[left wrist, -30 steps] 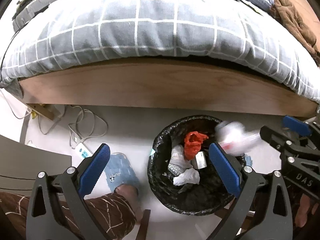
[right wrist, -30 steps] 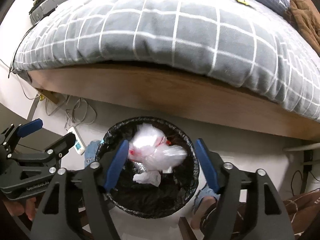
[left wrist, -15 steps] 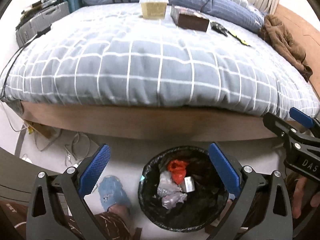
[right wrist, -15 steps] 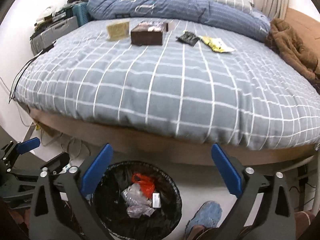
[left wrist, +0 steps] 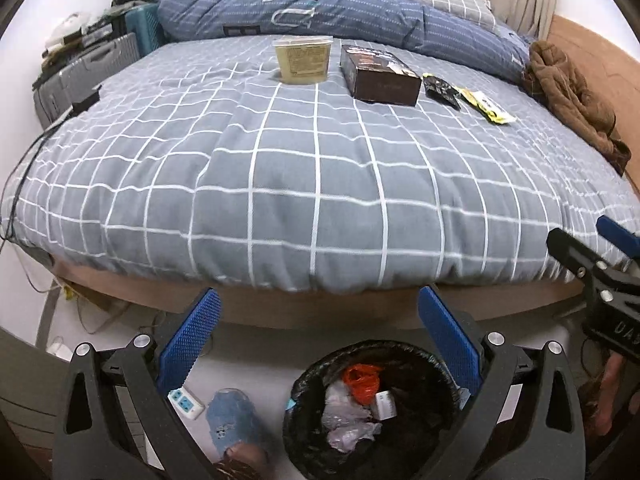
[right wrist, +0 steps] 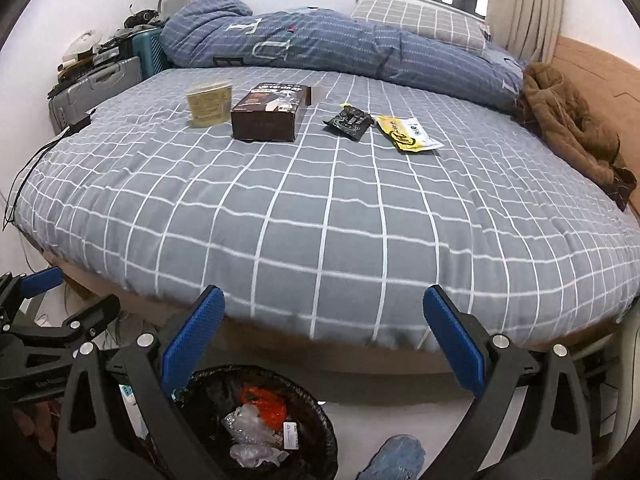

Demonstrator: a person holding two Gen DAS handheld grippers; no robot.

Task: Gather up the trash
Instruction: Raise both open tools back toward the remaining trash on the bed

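My left gripper [left wrist: 316,300] is open and empty above the floor in front of the bed. A black-lined trash bin [left wrist: 400,347] stands just below it, holding a red bag [left wrist: 362,380] and crumpled clear plastic [left wrist: 344,420]. My right gripper [right wrist: 323,298] is also open with nothing between its fingers; the bin [right wrist: 224,372] lies to its lower left. On the grey checked bed sit a yellow tub [right wrist: 210,104], a brown box [right wrist: 270,114], a black packet [right wrist: 350,122] and a yellow packet [right wrist: 406,134].
A rolled blue quilt [right wrist: 320,44] and a brown garment [right wrist: 568,124] lie at the far side of the bed. Suitcases [right wrist: 100,84] stand at its left. On the floor are a power strip [left wrist: 186,398] and a foot in a blue slipper [left wrist: 232,420].
The right gripper opened and let go of a white plastic bag over the bin. Both grippers then rose and tilted up, so the bed top came into view.
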